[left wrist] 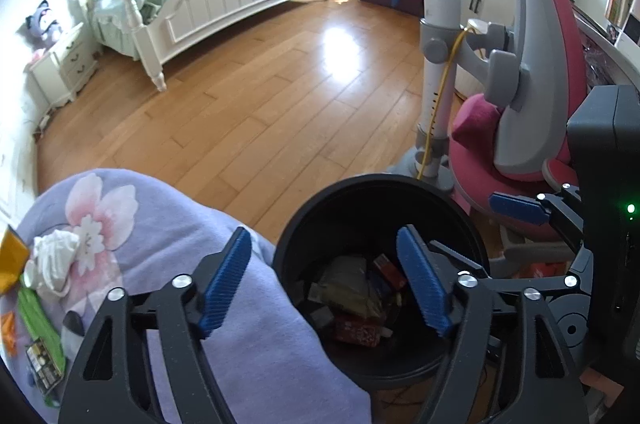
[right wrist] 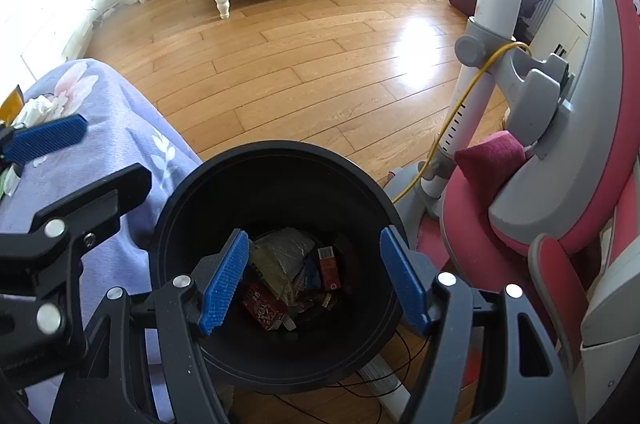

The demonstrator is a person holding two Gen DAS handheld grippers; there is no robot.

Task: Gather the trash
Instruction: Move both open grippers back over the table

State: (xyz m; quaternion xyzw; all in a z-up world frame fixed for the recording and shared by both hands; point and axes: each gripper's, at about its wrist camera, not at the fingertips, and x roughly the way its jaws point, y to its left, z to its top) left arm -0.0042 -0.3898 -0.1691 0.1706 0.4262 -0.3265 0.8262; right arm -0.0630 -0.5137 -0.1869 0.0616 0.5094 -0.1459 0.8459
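Left gripper [left wrist: 324,280] wide, empty, over bin [left wrist: 320,199]; right gripper [right wrist: 314,280] likewise. Next: crumpled tissue [left wrist: 54,258] — light, soft; pinch its bulk.

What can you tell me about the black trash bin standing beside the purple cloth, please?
The black trash bin is round, matte and plastic-looking, with a smooth rim, no lid and no liner visible. It stands upright on the wooden floor, close against the purple flowered cloth and near the pink chair. At its bottom lies a small heap of wrappers and cartons, leaving it mostly unfilled.
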